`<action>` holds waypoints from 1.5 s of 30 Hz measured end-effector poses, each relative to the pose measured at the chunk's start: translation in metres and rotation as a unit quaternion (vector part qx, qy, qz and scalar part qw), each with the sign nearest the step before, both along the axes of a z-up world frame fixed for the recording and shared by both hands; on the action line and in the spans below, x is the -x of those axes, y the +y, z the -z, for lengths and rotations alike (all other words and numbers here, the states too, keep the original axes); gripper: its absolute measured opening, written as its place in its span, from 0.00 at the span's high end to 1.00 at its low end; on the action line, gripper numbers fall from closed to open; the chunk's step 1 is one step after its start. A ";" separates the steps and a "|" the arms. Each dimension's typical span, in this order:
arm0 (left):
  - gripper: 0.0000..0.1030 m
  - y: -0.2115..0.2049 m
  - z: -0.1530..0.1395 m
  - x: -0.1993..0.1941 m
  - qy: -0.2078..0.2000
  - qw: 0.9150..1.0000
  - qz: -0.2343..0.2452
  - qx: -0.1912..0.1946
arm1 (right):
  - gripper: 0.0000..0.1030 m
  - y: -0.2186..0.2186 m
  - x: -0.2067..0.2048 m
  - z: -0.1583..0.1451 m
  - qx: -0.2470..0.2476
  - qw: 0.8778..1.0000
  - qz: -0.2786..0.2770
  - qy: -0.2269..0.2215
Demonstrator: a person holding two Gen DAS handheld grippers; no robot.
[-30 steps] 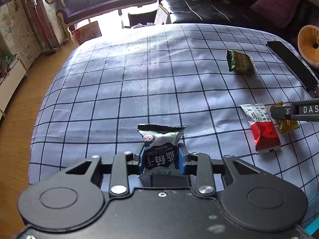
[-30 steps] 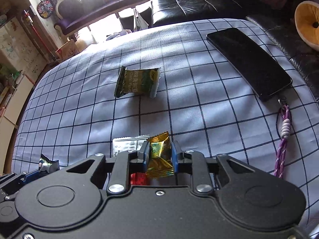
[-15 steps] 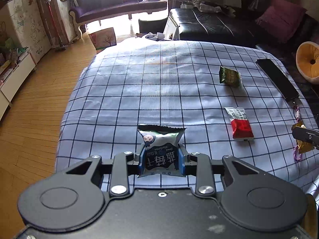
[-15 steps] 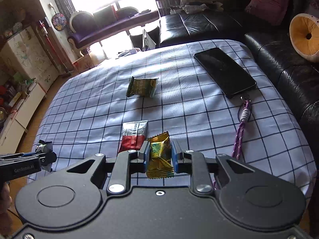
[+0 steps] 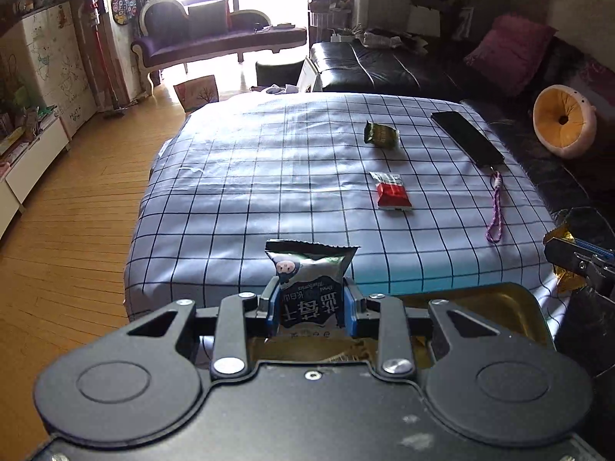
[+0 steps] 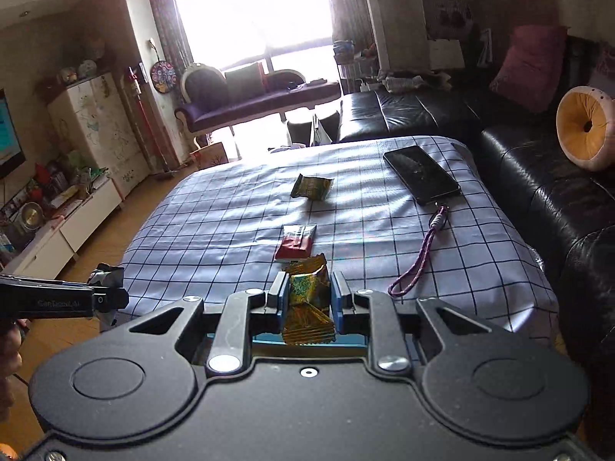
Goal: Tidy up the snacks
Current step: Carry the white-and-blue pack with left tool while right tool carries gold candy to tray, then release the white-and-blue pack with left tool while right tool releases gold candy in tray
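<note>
Gold tin (image 5: pixel 499 299) under tongs, contents unclear.

both grippers (image 5: pixel 310 303) pulled back from table (image 5: pixel 230 199), gold tin (image 5: pixel 499 307) now below

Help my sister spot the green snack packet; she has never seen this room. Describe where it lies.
Find the checked cloth. The green packet lies flat near its far end, left of the black phone. Its nearest neighbour, the red-and-white packet, lies closer to the cameras.
</note>
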State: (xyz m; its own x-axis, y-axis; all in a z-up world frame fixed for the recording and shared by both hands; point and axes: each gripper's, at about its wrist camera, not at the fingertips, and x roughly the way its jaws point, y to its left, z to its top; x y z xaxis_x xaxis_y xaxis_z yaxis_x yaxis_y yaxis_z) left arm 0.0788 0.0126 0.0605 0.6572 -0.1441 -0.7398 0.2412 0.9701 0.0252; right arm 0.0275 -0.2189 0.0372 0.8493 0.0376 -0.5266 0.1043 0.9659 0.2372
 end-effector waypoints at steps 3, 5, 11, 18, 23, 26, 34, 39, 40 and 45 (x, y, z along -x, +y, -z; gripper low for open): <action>0.69 -0.005 0.003 0.026 -0.002 1.000 0.010 0.000 | 0.69 0.004 0.022 0.001 -0.005 1.000 0.007 -0.012; 0.69 -0.008 0.005 0.043 -0.001 1.000 0.014 0.001 | 0.69 0.004 0.036 0.003 -0.015 1.000 0.012 -0.014; 0.69 -0.018 0.011 0.086 -0.016 1.000 0.011 -0.002 | 0.69 0.003 0.066 0.005 -0.033 0.999 0.028 -0.004; 0.69 -0.019 0.027 0.111 0.004 1.000 -0.003 0.011 | 0.69 0.013 0.096 -0.003 -0.021 0.999 0.026 -0.014; 0.69 -0.017 0.038 0.115 0.016 1.000 -0.018 0.020 | 0.69 0.020 0.106 -0.003 -0.006 1.000 0.010 -0.016; 0.69 -0.015 0.042 0.114 0.020 0.999 -0.029 0.022 | 0.69 0.019 0.103 0.000 -0.004 1.000 0.008 -0.011; 0.69 -0.020 0.063 0.109 0.042 0.998 -0.038 0.017 | 0.69 0.020 0.098 0.014 0.005 1.000 0.009 0.021; 0.69 -0.022 0.073 0.111 0.046 0.998 -0.035 0.016 | 0.69 0.020 0.095 0.023 0.005 0.999 0.005 0.043; 0.68 -0.022 0.073 0.112 0.043 0.998 -0.036 0.017 | 0.69 0.020 0.096 0.024 0.005 0.999 0.004 0.047; 0.65 -0.019 0.069 0.115 0.025 0.998 -0.046 0.019 | 0.69 0.024 0.096 0.026 0.011 0.998 -0.001 0.057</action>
